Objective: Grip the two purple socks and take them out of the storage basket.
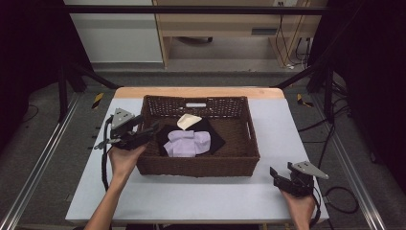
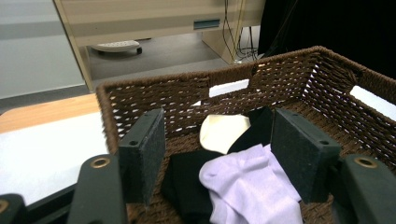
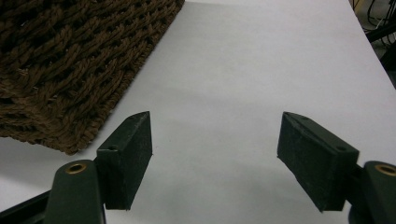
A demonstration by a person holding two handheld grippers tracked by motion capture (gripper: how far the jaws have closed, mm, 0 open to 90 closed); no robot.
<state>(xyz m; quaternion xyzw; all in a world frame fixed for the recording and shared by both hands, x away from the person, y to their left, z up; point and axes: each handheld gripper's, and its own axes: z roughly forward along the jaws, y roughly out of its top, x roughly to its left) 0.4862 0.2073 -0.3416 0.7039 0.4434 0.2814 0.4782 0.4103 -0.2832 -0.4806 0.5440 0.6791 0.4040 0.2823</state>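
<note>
Centrally in the high view sits a brown basket (image 1: 249,143) on the table (image 1: 287,124), holding a lilac cloth (image 1: 187,143) on a black cloth (image 1: 216,138), with a cream cloth (image 1: 187,120) just above them. Left of the basket, the left gripper (image 1: 154,128) hangs over its rim, jaws wide with nothing between them. At lower right, the right gripper (image 1: 281,174) rests near the table's edge, jaws wide too, well apart from the basket.

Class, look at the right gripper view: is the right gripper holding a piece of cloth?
No: the right gripper stands open over the bare white table, with nothing between its jaws.
</note>
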